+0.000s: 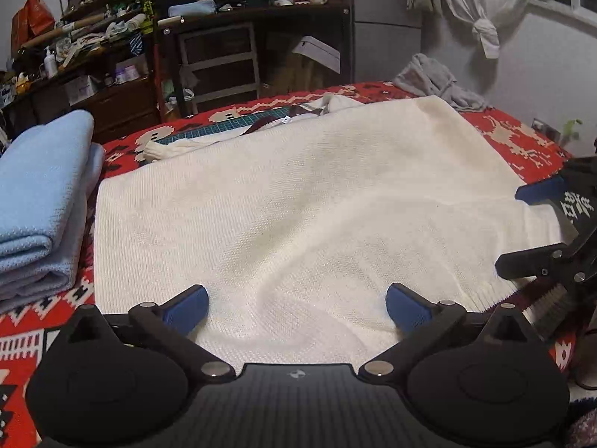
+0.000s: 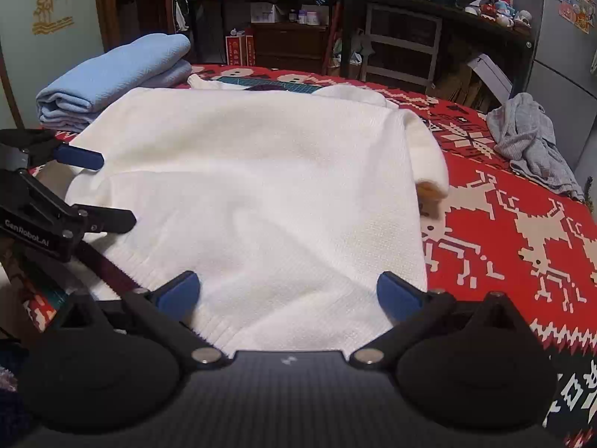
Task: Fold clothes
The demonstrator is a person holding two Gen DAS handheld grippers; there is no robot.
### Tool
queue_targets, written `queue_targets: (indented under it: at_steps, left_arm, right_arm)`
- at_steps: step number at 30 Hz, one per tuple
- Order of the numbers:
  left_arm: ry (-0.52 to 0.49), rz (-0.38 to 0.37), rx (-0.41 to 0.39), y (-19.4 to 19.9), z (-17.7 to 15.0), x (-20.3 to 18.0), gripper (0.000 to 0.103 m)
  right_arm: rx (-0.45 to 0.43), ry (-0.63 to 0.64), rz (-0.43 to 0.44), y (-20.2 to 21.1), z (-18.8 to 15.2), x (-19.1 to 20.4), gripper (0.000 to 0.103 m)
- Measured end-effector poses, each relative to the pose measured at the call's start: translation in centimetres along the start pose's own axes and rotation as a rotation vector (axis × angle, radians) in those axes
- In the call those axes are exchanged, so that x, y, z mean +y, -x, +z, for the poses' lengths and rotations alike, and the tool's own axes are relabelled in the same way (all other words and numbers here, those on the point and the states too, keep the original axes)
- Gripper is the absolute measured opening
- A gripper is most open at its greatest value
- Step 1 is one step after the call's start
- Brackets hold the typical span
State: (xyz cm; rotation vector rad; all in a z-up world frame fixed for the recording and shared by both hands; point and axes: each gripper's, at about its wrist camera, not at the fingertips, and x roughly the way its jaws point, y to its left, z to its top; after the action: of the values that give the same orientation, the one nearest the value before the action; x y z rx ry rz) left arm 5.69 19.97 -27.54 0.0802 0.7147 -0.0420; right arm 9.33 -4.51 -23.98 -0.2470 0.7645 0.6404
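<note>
The left gripper (image 1: 296, 308) has its blue-padded fingers (image 1: 188, 308) spread wide and released, nothing clamped between them; they hover over the near part of a white knit sweater (image 1: 298, 194). The right gripper (image 2: 289, 295) is likewise released, its fingers (image 2: 179, 293) spread wide over the ribbed hem of the same sweater, near its right-hand corner. The sweater is cream-white with a fine knit texture, folded into a broad rectangle with soft ripples across it, one sleeve end poking out at the far side. It lies flat on a red patterned blanket (image 2: 522, 224) with pale reindeer figures. A folded light blue cloth (image 1: 41, 194) is stacked beside the sweater's left edge, and a crumpled grey garment (image 2: 530, 138) lies well apart at the far right.
</note>
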Motion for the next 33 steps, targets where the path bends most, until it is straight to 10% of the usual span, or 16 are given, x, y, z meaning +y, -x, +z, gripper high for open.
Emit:
queue_targets:
  at_steps: [20,25,33]
  left_arm:
    - [-0.041,-0.086,-0.022,-0.1,0.0,0.7,0.103]
    - [-0.075,-0.161,0.034,0.1,1.7,1.7,0.092]
    - [-0.172,-0.131,-0.098,3.5,8.6,6.2,0.079]
  right_arm:
    - [-0.076,0.018,-0.004,0.2,-1.0,0.0,0.103]
    - [-0.043,0.027,0.026,0.7,0.3,-0.3,0.102]
    - [-0.104,0.013,0.063,4.2,5.7,-3.5,0.098]
